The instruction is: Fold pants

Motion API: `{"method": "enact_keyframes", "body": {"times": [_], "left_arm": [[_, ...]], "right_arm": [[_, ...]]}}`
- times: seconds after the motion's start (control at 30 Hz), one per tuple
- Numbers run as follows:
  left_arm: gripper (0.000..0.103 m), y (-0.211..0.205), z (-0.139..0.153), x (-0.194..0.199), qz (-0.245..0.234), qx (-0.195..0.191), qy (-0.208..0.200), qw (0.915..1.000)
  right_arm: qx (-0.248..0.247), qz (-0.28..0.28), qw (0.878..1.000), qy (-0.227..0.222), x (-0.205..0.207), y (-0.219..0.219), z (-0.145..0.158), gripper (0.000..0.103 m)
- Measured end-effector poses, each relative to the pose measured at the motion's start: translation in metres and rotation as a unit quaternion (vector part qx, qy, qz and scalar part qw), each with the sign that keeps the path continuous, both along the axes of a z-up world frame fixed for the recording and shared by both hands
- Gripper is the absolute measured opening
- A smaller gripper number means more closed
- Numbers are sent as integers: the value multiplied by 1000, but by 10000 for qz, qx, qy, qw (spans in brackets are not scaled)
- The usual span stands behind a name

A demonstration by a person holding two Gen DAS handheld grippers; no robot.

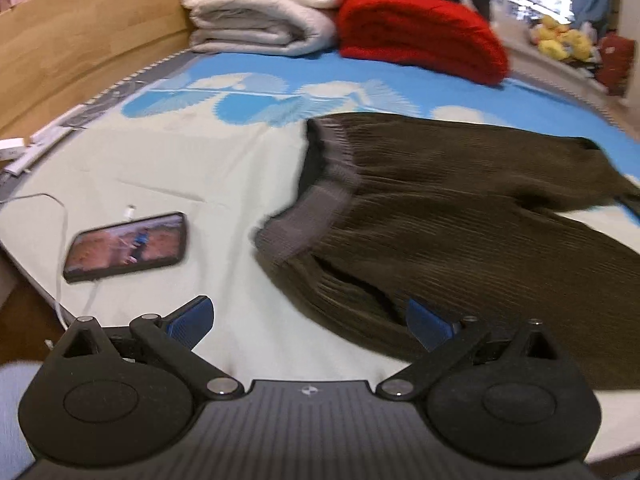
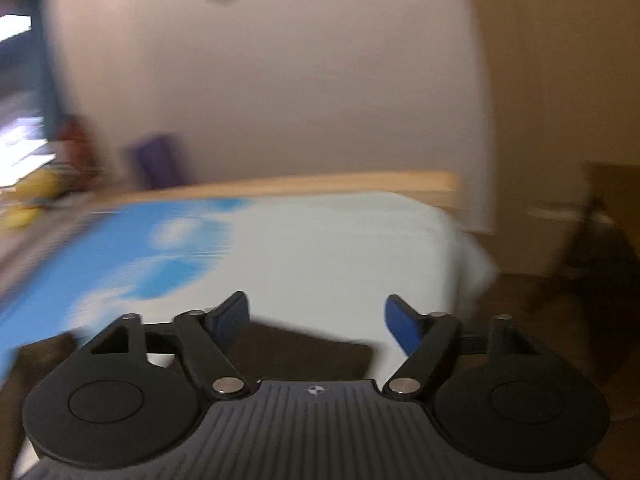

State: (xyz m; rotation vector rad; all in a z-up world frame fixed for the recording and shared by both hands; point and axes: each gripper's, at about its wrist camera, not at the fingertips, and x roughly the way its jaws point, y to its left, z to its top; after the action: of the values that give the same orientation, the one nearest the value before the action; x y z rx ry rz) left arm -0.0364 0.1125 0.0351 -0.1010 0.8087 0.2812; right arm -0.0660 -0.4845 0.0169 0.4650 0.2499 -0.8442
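Dark olive ribbed pants (image 1: 460, 208) with a grey waistband (image 1: 320, 204) lie spread on the bed, waistband to the left, legs running off to the right. My left gripper (image 1: 308, 322) is open and empty, just above the near edge of the pants by the waist; its right pad (image 1: 426, 322) is over the fabric. My right gripper (image 2: 316, 322) is open and empty. A dark strip of the pants (image 2: 304, 346) shows just under its fingers. The right wrist view is heavily blurred.
A phone (image 1: 126, 246) with a lit screen and a white cable lies on the bed to the left. Folded white blankets (image 1: 260, 8) and a red blanket (image 1: 420, 32) are stacked at the far end. A wooden bed frame (image 1: 80, 40) runs along the left.
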Motion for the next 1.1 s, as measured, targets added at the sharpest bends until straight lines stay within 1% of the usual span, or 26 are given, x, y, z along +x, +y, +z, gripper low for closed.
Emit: {"method": "enact_keyframes", "body": {"times": [0.03,0.07,0.1,0.17,0.23,0.27,0.33,0.37,0.43,0.53,0.6,0.67,0.7,0.8,0.97,1.1], "left_arm": [[103,-5,2,-6,-88,-94,-16,9999],[103,-12,5,-12,-188,-194,-28,9996],[103,-18,7,-16,-281,-279,-38,9992],[103,-31,12,-21,-460,-388,-92,9981],[103,-42,17,-24,-569,-390,-157,9975],[103,-47,18,-23,-580,-366,-186,9975],[103,-54,20,-22,-559,-333,-240,9976],[103,-55,20,-21,-553,-332,-242,9976],[103,-57,19,-18,-536,-307,-222,9978],[103,-52,20,-15,-461,-366,-198,9981],[103,-47,21,-11,-377,-423,-198,9982],[103,-43,22,-5,-323,-480,-209,9981],[103,-42,24,-2,-315,-498,-218,9980],[103,-42,30,12,-320,-480,-287,9979],[103,-42,51,47,-219,-78,-478,9986],[103,-24,73,91,-240,353,-642,9970]], "right_arm": [[-47,448,9989,-135,-6,18,0,93],[-3,1048,9942,-229,-8,36,0,93],[54,1599,9868,-265,-8,50,0,93],[91,2467,9683,-381,-7,82,0,94],[-52,3025,9525,-348,-1,107,0,95],[-259,3177,9474,-281,3,121,0,95],[-550,3233,9445,-184,14,138,-1,96],[-540,3245,9442,-184,19,142,-1,96],[-304,3179,9475,-140,32,140,-3,96],[275,2978,9541,-166,38,126,-8,96],[570,2928,9543,-193,38,129,-10,96],[687,2927,9536,-138,47,130,-14,96],[677,2938,9534,-113,44,137,-19,96],[572,2966,9533,-31,46,143,-20,96],[469,2958,9541,85,48,148,-18,96],[687,2928,9534,229,61,139,-14,96]]}}
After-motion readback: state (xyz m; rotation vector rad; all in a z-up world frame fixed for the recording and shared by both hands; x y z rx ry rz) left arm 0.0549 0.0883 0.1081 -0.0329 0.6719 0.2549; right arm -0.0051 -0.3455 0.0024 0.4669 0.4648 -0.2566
